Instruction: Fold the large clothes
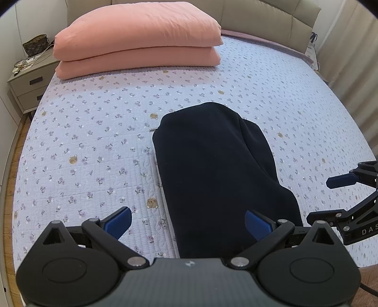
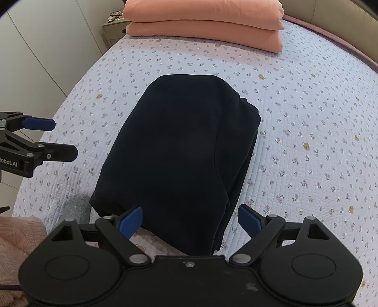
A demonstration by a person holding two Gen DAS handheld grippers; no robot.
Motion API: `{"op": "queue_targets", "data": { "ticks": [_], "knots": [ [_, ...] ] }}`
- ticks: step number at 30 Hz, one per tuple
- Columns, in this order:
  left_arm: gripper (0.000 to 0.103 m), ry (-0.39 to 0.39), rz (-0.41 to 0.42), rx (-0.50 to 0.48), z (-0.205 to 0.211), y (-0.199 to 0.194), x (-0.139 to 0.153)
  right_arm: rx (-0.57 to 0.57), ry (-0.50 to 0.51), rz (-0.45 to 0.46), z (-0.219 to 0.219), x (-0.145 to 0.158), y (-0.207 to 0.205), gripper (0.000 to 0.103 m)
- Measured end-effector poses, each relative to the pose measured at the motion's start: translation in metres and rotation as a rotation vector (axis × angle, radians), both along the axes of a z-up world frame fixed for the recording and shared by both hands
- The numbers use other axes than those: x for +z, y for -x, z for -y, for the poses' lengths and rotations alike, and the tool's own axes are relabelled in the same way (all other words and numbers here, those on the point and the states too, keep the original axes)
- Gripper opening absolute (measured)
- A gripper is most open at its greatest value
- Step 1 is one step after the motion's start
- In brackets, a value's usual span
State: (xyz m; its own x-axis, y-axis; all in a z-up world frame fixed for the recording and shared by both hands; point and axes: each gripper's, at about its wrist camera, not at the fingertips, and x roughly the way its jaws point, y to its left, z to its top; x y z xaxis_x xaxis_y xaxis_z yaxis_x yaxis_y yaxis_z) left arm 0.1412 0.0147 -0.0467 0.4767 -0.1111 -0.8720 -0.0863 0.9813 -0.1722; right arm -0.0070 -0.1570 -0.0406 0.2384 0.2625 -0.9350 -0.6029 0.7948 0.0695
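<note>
A dark navy garment [image 1: 212, 170] lies folded into a thick rectangle on the bed, and it also shows in the right wrist view [image 2: 179, 153]. My left gripper [image 1: 187, 223] is open and empty, hovering over the garment's near left edge. My right gripper [image 2: 190, 220] is open and empty above the garment's near end. The right gripper also shows at the right edge of the left wrist view [image 1: 330, 198], open. The left gripper shows at the left edge of the right wrist view [image 2: 63, 139], open.
The bed has a pale lilac floral quilt [image 1: 94, 146]. A folded salmon-pink duvet [image 1: 139, 40] sits at the head by a beige headboard [image 1: 259, 16]. A nightstand [image 1: 30, 80] with a patterned bag stands at the left. A pink cloth [image 2: 16, 238] lies at the near left.
</note>
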Motion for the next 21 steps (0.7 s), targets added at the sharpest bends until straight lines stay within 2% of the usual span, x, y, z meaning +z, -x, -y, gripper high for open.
{"op": "queue_targets", "data": {
  "ticks": [21],
  "knots": [
    [0.103, 0.003, 0.008, -0.029, 0.0036, -0.0014, 0.0020, -0.001, 0.003, 0.004, -0.0004, 0.0002, 0.0000, 0.102]
  ]
}}
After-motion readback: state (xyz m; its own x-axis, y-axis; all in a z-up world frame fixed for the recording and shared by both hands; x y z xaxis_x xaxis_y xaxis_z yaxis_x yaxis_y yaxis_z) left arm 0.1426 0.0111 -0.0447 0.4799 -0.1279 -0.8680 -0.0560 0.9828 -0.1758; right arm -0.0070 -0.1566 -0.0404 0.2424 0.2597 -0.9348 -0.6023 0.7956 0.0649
